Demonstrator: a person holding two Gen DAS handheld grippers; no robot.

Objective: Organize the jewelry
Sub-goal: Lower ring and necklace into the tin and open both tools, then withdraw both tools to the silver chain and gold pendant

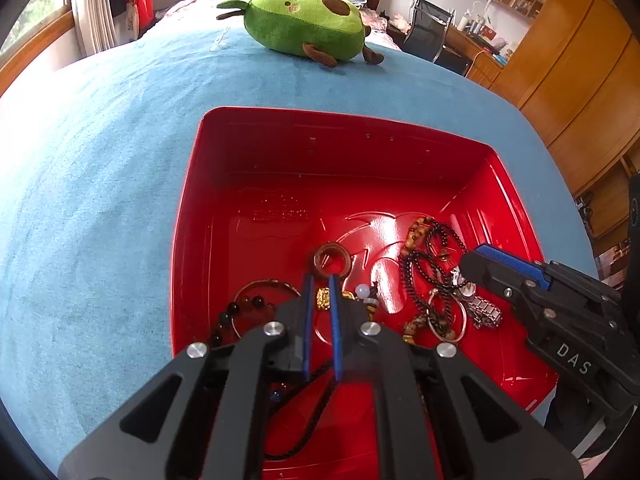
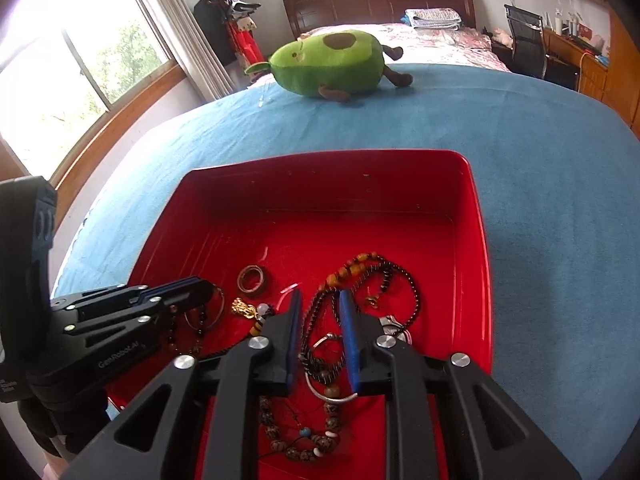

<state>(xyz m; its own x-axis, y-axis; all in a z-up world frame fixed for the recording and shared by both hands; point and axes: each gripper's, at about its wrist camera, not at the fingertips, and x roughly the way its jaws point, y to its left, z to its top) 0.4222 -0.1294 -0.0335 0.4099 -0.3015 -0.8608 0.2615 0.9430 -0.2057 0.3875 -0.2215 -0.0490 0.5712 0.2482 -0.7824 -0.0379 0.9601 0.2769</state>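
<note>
Red tray (image 2: 476,216) on blue bedspread (image 2: 540,160), jewelry heaped inside. Left gripper (image 1: 320,280): nearly closed, apparently on a black cord (image 1: 316,396). Right gripper (image 2: 320,300): parted, astride tangled bead necklaces (image 2: 320,344). Risk: lifting drags neighbouring strands along.

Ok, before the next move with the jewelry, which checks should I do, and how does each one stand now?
1. Jewelry inside the red tray: ok, as far as can be seen.
2. Right tongs open: ok, pads apart.
3. Dark bead necklace between its pads: ok, not pressed.
4. Only one piece there: not ok, the silver bangle overlaps the necklace.
5. Left tongs holding something: cannot tell; they are nearly shut above a black cord.
6. The two tongs apart: ok.
</note>
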